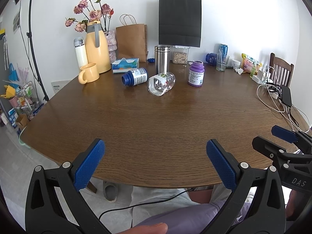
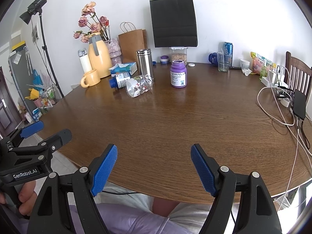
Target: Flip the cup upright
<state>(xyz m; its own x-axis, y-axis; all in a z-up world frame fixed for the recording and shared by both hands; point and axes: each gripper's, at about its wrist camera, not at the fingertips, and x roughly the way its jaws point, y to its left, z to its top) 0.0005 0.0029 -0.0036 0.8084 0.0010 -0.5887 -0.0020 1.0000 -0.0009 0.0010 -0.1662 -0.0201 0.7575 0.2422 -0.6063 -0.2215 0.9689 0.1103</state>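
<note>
A clear plastic cup (image 1: pixel 161 83) with small red and white prints lies on its side on the brown wooden table (image 1: pixel 156 128), its open mouth toward me. It also shows in the right wrist view (image 2: pixel 139 85). My left gripper (image 1: pixel 155 152) is open and empty, low over the table's near edge, far from the cup. My right gripper (image 2: pixel 154 159) is open and empty, also at the near edge. Each gripper shows at the side of the other's view: the right one (image 1: pixel 282 136) and the left one (image 2: pixel 44 130).
Next to the cup lie a blue-capped bottle (image 1: pixel 135 77) on its side and a steel flask (image 1: pixel 162 59) behind. A purple bottle (image 1: pixel 196 74), a yellow mug (image 1: pixel 88 73), a yellow jug (image 1: pixel 96 48), a tissue box (image 1: pixel 125 65) and paper bags stand beyond. Cables and a phone (image 2: pixel 299 104) lie right.
</note>
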